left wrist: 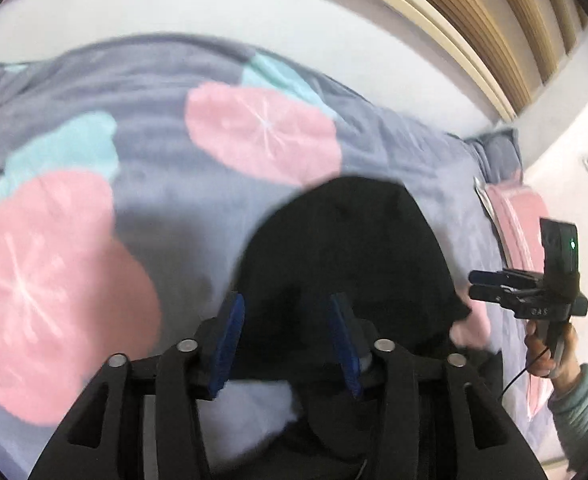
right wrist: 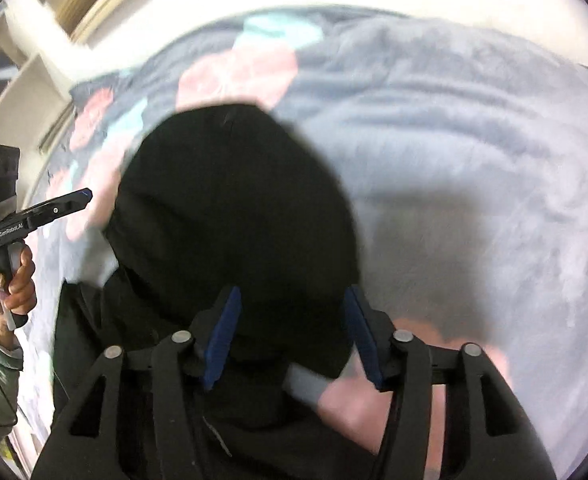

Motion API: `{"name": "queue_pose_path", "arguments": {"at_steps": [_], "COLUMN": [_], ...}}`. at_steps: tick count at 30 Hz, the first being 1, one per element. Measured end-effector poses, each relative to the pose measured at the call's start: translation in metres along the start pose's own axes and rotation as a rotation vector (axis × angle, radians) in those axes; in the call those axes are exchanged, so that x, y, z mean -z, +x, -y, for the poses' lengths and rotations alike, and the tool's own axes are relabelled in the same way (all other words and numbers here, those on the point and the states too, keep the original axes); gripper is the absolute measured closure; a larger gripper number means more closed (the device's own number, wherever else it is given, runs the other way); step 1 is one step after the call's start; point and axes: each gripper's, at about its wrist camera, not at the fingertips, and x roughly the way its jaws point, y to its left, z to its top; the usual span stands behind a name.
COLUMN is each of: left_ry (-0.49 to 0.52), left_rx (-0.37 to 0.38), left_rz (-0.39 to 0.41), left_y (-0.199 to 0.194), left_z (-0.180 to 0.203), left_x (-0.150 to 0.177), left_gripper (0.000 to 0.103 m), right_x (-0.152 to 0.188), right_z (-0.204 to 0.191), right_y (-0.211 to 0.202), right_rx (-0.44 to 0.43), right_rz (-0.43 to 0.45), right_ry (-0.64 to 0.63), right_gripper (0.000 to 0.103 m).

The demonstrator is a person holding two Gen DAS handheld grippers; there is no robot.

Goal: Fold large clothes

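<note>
A large black garment [left wrist: 345, 264] lies bunched on the bed and also shows in the right wrist view [right wrist: 234, 216]. My left gripper [left wrist: 288, 312] is open, its blue pads [left wrist: 230, 344] spread just above the garment's near part. My right gripper [right wrist: 292, 312] is open too, its blue pads [right wrist: 222, 340] spread over the garment's near edge. Nothing is held between either pair of fingers. Each gripper shows in the other's view, at the side: the right one [left wrist: 489, 284] and the left one [right wrist: 82, 196]. The image is motion-blurred.
The bed is covered by a grey-blue duvet [left wrist: 154, 92] with pink and teal round prints. A pink pillow [left wrist: 521, 220] lies at the right. A white wall [left wrist: 214, 0] and wooden slats [left wrist: 493, 20] stand behind the bed.
</note>
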Motion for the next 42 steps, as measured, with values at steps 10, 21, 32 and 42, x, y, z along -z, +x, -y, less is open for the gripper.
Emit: {"name": "queue_pose_path", "arguments": {"at_steps": [10,21,32,42], "left_ry": [-0.124,-0.076,0.144,0.132], "left_rx": [0.154,0.209,0.156,0.118], "left_rz": [-0.117,-0.11,0.083,-0.021], "left_y": [0.065,0.078,-0.11,-0.181], "left_z": [-0.035,-0.015,0.066,0.105], "left_x": [-0.031,-0.017,0.068,0.228], "left_gripper": [0.053,0.086,0.088,0.087], "right_x": [-0.056,-0.049,0.047,0.22], "right_z": [0.035,0.006,-0.11,-0.176], "right_y": [0.065,0.076,-0.11,-0.175], "right_rx": [-0.066,-0.083,0.061,0.211], "right_rz": [-0.112,-0.094,0.179,0.175], "right_ry": [0.021,-0.08,-0.315,-0.324], "right_gripper": [0.04,0.085,0.088,0.088]}}
